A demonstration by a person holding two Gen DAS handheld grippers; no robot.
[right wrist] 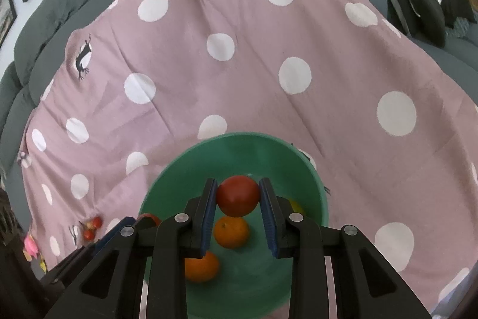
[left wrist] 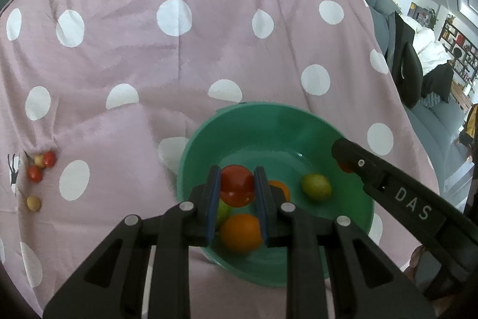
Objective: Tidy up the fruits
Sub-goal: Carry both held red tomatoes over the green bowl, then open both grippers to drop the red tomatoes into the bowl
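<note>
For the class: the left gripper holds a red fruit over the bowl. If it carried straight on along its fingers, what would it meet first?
Probably the inner wall of the green plastic bowl. The left gripper, shut on the round red fruit, points down into it. Depth is unclear.

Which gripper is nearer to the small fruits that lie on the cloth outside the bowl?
Left. The left gripper holds a red fruit over the green bowl's side nearest the small fruits; the right gripper is over the far side.
</note>
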